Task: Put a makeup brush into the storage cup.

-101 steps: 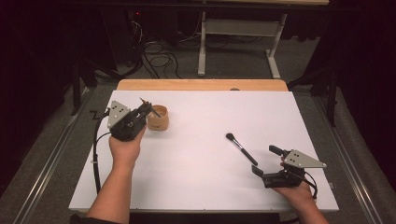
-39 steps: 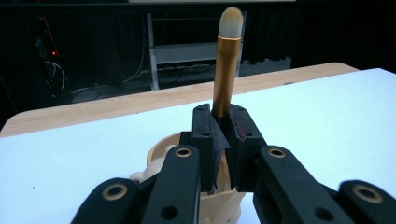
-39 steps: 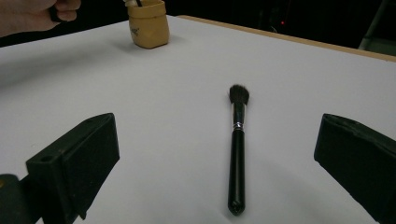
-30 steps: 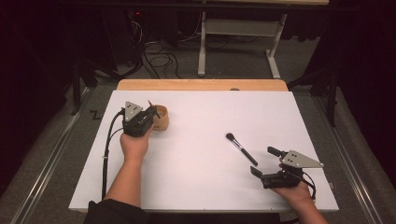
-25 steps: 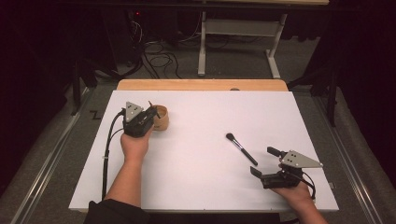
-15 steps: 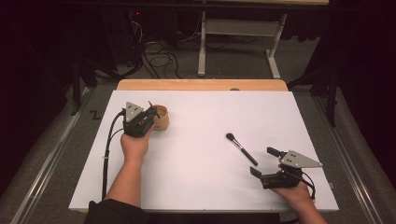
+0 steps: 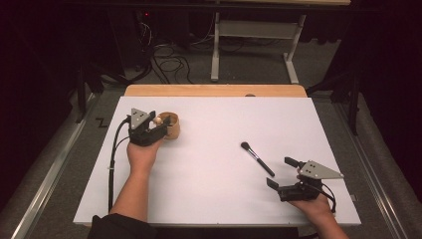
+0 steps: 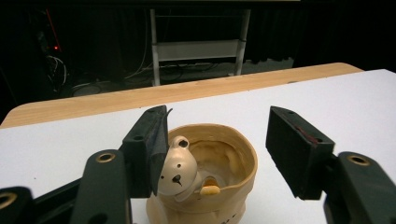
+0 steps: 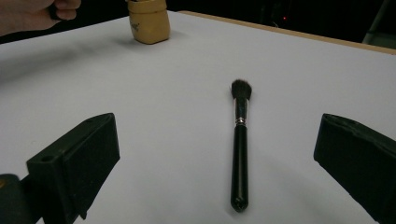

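left gripper jaws just opened astride bear cup | right gripper jaws open, brush between

Your tan cup with the little bear head at its rim stands upright near the white table's left far side. Your black makeup brush lies flat, bristles pointing away.

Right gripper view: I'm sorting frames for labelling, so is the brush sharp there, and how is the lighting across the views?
Right gripper view: slim black makeup brush sharp, near claw tips soft. Left gripper view: tan ceramic bear cup evenly lit, crisp. High view: white tabletop bright, surroundings dark.
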`<action>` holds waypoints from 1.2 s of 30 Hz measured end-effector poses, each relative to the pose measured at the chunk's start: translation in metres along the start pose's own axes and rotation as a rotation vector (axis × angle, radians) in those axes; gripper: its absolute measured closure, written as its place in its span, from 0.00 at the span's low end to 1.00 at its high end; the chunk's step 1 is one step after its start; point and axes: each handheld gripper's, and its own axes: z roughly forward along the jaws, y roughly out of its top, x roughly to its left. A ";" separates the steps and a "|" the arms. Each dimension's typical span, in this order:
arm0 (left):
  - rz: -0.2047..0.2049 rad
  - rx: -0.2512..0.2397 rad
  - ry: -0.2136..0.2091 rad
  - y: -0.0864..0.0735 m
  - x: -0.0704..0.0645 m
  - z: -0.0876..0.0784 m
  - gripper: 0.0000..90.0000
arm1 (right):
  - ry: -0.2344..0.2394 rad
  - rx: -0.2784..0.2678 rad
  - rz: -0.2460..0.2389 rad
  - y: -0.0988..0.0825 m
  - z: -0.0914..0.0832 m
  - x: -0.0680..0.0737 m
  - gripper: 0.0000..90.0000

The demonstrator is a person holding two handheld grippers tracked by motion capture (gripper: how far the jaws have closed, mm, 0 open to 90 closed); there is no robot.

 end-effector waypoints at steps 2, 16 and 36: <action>-0.003 -0.001 -0.005 0.001 0.000 -0.002 0.40 | 0.001 0.000 0.000 0.000 0.000 0.000 0.01; -0.008 0.036 0.014 -0.001 -0.003 -0.027 0.26 | 0.001 -0.004 -0.010 0.001 0.000 0.001 0.01; 0.013 0.073 -0.061 -0.034 -0.017 -0.067 0.18 | -0.008 -0.001 -0.009 0.001 0.000 0.000 0.01</action>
